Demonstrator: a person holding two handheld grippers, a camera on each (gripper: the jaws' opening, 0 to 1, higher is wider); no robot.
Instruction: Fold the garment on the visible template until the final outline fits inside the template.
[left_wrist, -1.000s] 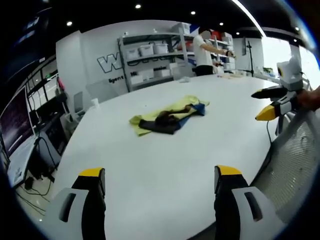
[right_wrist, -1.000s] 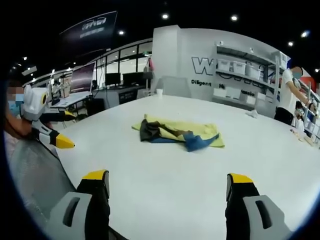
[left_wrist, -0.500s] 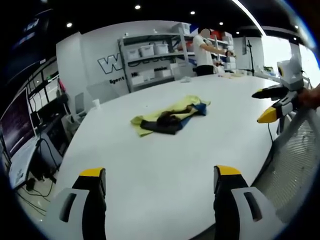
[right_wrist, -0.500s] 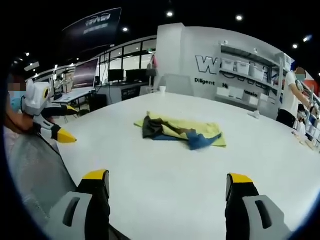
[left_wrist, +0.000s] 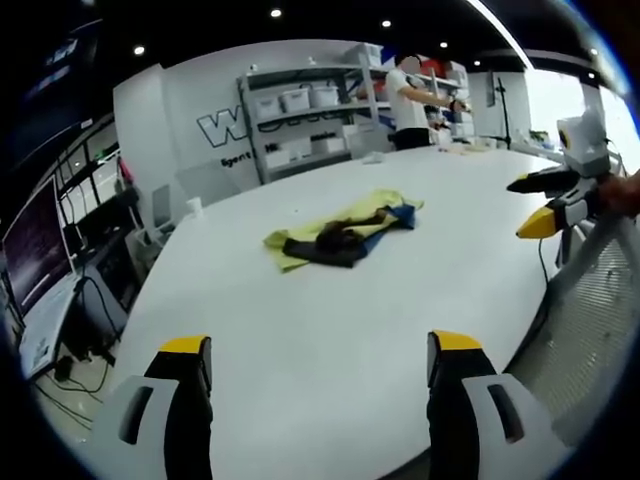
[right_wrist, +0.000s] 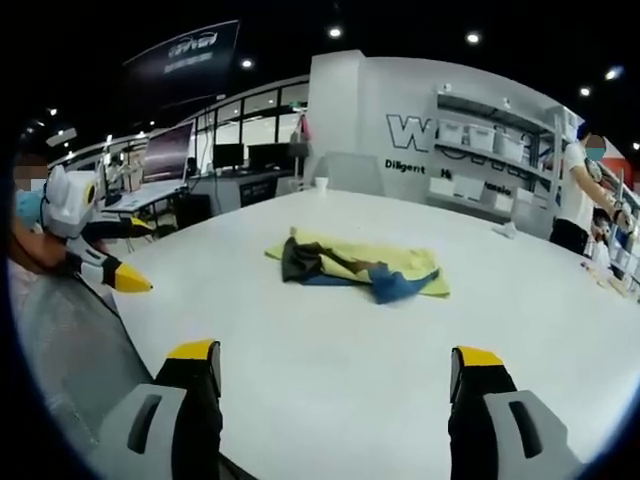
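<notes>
We hold both tools spread wide over the near edge of the white table: left gripper and right gripper grip nothing. The garment lies crumpled mid-table on the yellow template, well apart from both.

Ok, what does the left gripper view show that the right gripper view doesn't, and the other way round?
Left gripper view: the right gripper entering from the right, floor cables. Right gripper view: the left gripper at the left, a dark hanging banner. Both: the white table, the crumpled garment on the yellow template, shelving, a person in a white shirt.
</notes>
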